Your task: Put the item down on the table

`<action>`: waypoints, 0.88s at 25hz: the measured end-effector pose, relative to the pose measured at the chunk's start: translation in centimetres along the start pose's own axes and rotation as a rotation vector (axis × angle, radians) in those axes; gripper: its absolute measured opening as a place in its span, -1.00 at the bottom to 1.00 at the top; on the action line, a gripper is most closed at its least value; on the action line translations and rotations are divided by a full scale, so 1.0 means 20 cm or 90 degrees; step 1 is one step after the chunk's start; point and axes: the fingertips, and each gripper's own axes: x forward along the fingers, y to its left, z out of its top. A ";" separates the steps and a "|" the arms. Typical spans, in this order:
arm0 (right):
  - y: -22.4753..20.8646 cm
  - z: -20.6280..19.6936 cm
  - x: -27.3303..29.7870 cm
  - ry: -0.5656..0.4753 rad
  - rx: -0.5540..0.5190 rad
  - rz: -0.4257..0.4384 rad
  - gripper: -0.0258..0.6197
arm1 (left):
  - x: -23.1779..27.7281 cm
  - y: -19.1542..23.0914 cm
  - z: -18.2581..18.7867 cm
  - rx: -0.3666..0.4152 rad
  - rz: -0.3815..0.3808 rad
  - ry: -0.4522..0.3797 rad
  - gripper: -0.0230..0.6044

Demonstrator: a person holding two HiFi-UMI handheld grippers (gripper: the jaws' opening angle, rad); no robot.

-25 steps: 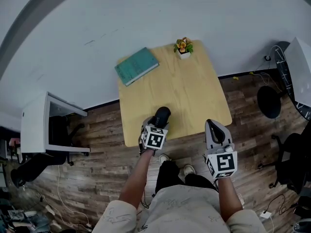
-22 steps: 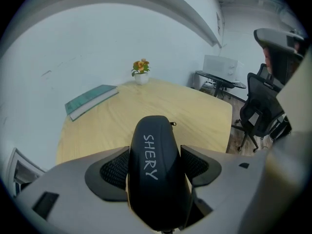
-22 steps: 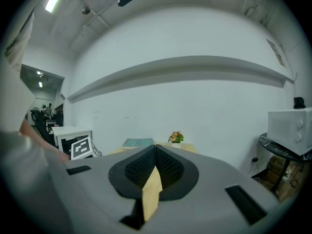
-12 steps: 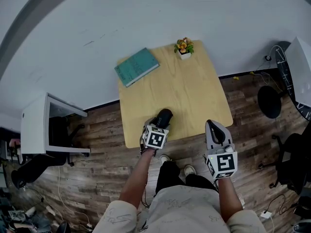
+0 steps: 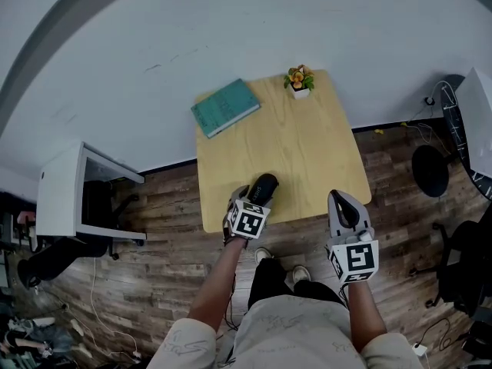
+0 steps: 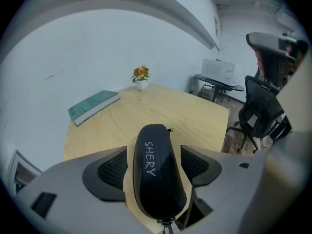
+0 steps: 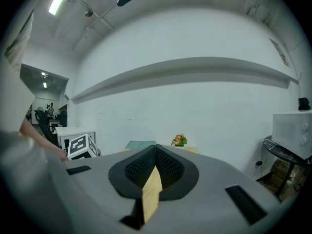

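- While the head view lays out the whole bench (image 5: 307, 148) from above, with a teal book (image 5: 225, 107) at its far left corner and a small flower pot (image 5: 299, 81) at its far edge, only the left gripper view shows the white word "SHERY" on the black case (image 6: 157, 172).
- That left gripper view alone shows a black office chair (image 6: 258, 113) beyond the bench's right side.
- The right gripper view looks level across the bench to the white wall.
- The case lies on the bench near its front edge, its length running away from the person and its near end between the jaws of the left claw (image 5: 256, 200).
- The left claw's jaws stand apart, one pad on each side of the case. A strip of bench shows between the left pad and the case; on the right side I cannot tell whether pad and case touch.
- The right claw (image 7: 155, 152) sits at the bench's front edge near the right corner, jaws together with nothing between them, well apart from the case.
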 end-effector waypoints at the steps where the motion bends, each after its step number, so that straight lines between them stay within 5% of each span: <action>1: 0.00 0.00 -0.01 -0.002 0.001 0.003 -0.88 | -0.02 0.00 0.00 -0.003 0.003 -0.002 0.11; 15: 0.12 0.11 -0.07 -0.034 -0.019 0.070 -0.88 | -0.48 0.02 -0.03 -0.104 0.091 -0.117 0.11; 22: 0.23 0.11 -0.08 -0.039 -0.031 0.123 -0.88 | -0.80 0.05 -0.08 -0.195 0.153 -0.209 0.11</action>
